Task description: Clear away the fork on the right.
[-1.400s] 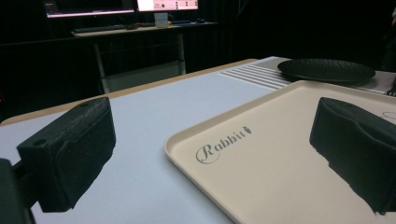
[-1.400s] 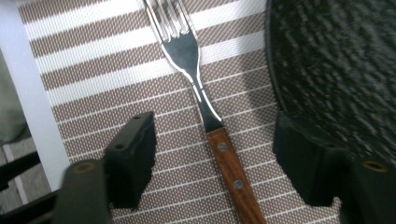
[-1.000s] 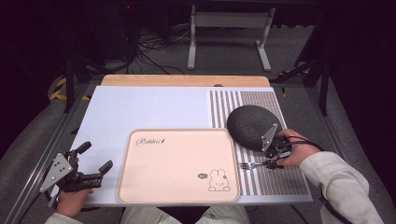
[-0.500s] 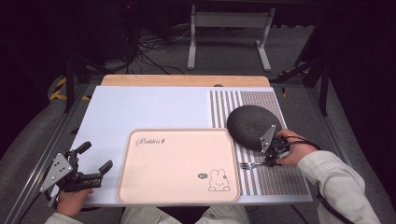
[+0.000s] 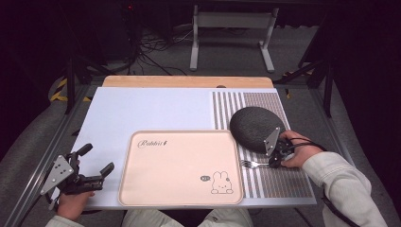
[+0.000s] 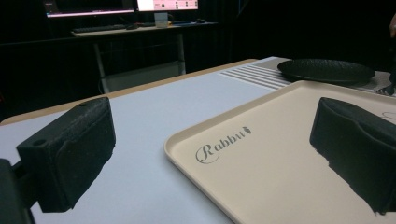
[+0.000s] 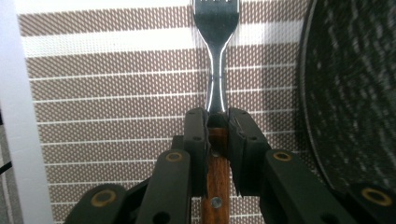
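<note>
A fork [image 5: 249, 164] with a steel head and a wooden handle lies on the striped placemat [image 5: 283, 184], tines pointing toward the tray. My right gripper [image 5: 275, 161] holds it. In the right gripper view the jaws have just been closing, and the pads press on both sides of the fork's [image 7: 216, 56] wooden handle at my right gripper [image 7: 217, 122]. A dark round plate [image 5: 255, 127] sits just beyond that hand. My left gripper [image 5: 97, 159] rests at the table's front left, open, with nothing between its jaws. In the left gripper view the left gripper [image 6: 217, 144] faces the beige tray [image 6: 280, 154].
The beige tray [image 5: 142, 189], printed with a rabbit, lies at the table's front middle on the white tabletop [image 5: 142, 109]. The plate's rim [image 7: 355, 93] lies close on the right of the held fork. A wooden strip edges the far side of the table.
The right gripper's jaws have drawn in around the fork's handle. Both hands and the fork have kept their places.
</note>
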The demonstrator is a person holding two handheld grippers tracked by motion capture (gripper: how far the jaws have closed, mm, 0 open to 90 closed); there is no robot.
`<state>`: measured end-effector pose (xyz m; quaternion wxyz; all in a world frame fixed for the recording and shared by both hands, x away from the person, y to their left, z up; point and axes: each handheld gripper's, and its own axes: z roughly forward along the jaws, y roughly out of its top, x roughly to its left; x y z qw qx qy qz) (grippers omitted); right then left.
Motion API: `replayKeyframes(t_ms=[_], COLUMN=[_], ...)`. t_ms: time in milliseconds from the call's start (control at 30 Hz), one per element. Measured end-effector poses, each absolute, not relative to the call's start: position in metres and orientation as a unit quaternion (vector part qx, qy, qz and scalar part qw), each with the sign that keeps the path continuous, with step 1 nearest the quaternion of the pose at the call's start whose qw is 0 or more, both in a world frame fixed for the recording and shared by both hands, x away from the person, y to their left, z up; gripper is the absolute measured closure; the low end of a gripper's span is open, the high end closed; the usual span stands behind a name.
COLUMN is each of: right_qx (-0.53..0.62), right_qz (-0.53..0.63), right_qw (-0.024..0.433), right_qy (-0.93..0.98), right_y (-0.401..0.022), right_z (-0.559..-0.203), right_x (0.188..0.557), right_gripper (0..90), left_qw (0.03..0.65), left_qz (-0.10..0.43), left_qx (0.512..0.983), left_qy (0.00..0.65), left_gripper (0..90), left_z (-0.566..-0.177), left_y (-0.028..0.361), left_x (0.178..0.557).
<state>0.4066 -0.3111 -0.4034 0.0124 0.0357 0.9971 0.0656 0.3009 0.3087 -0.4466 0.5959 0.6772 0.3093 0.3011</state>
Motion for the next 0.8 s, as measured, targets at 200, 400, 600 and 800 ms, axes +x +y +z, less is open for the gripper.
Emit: replayKeyframes(t_ms=[200, 400, 600, 800], right_qx=[0.045, 0.045, 0.042, 0.066], right_qz=[0.084, 0.097, 0.110, 0.108], right_qw=[0.024, 0.047, 0.061, 0.066], right_qy=[0.995, 0.993, 0.991, 0.990], right_y=[-0.311, -0.311, -0.308, -0.301], right_z=[-0.391, -0.374, -0.360, -0.344], right_x=[0.403, 0.399, 0.396, 0.393], right_gripper=[78.8, 78.8, 78.8, 78.8], left_qw=[0.598, 0.597, 0.596, 0.596], left_qz=[0.302, 0.302, 0.301, 0.301], left_qx=[0.675, 0.676, 0.677, 0.677], left_qy=[0.310, 0.309, 0.309, 0.309], left_gripper=[0.7, 0.7, 0.7, 0.7], left_z=[-0.447, -0.446, -0.447, -0.447], left_y=[0.309, 0.309, 0.309, 0.309], left_x=[0.301, 0.301, 0.301, 0.301])
